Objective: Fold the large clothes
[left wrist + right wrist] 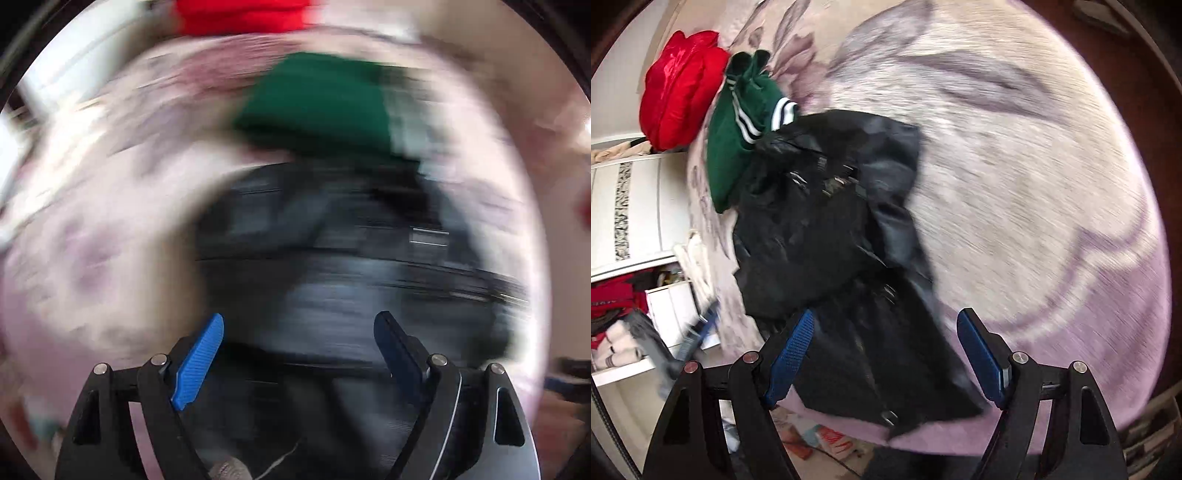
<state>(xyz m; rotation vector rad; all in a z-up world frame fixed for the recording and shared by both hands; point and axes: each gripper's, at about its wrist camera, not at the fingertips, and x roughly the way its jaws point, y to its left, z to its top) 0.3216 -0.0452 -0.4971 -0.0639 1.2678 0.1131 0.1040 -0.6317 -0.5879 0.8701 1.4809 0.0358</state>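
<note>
My left tongs [299, 350] stand wide apart, and nothing sits between the blue pads [199, 363]; they point down over the black jacket [332, 258], and I cannot tell through the heavy blur of the left wrist view whether the tips touch the cloth. My right tongs [886, 354] are spread just as wide, with nothing gripped: the lower edge of the black jacket shows in the gap between the fingers, but the pads do not press on it. From the right wrist view I see the jacket lying crumpled on the bedspread [1034, 184], which is pale with a purple floral pattern, its metal snaps showing. A green garment [738, 140] with white striped cuffs lies against the jacket's far end, touching it, and a red cushion [679, 88] sits just beyond that at the bed's edge. White shelves [639, 206] stand beside the bed
</note>
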